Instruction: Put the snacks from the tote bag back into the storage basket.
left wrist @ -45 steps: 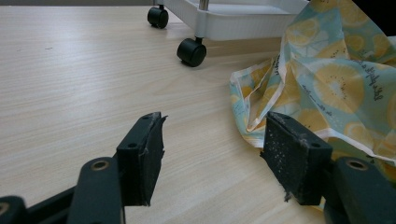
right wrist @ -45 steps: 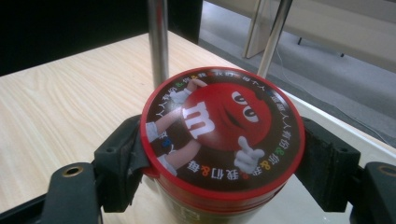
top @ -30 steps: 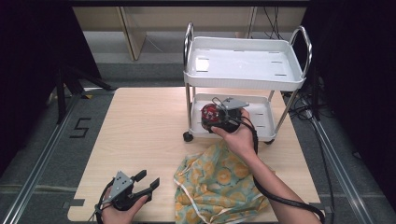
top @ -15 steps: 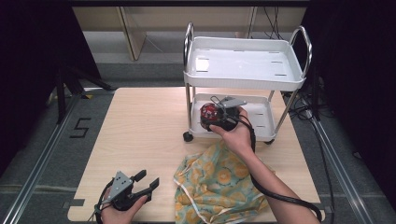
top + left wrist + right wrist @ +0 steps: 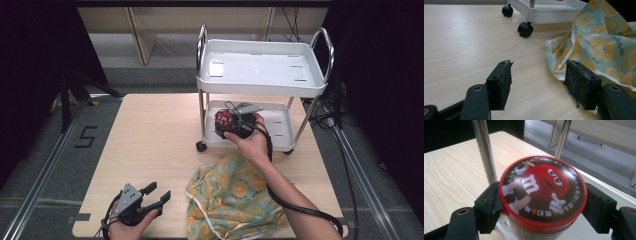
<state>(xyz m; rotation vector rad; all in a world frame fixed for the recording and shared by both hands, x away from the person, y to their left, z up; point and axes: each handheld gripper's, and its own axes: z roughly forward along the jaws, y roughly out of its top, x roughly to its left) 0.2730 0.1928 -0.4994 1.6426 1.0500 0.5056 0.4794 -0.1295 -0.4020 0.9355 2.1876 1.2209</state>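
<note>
Two grippers were at work over the pale wooden table (image 5: 150, 135), and they sat well apart from each other. Right of centre in the high view, the right gripper (image 5: 231, 125) was held up at the front edge of the lower shelf (image 5: 280, 131) of a small white cart (image 5: 260, 70), its jaws clamped on either side of a round candy tin (image 5: 223, 120). In the right gripper view that tin (image 5: 543, 191) sat square in the middle of the frame, its red-rimmed lid printed with a red cartoon candy figure, one black pad (image 5: 489, 206) pressed to its left side and the other to its right. Two chrome posts of the cart rose behind it, one of them (image 5: 483, 150) just beyond the left pad, and the white shelf showed beneath the tin. Down at the lower left of the high view, the left gripper (image 5: 156, 196) rested low by the table's near edge with its jaws spread wide and nothing between them. A crumpled cloth bag (image 5: 235, 197), pale green with yellow citrus slices, lay on the table at lower centre, just beside that gripper. In the left gripper view the bag's edge (image 5: 599, 42) lay right behind the right-hand pad, and the cart's black casters (image 5: 525, 29) stood near the top of the frame.
</note>
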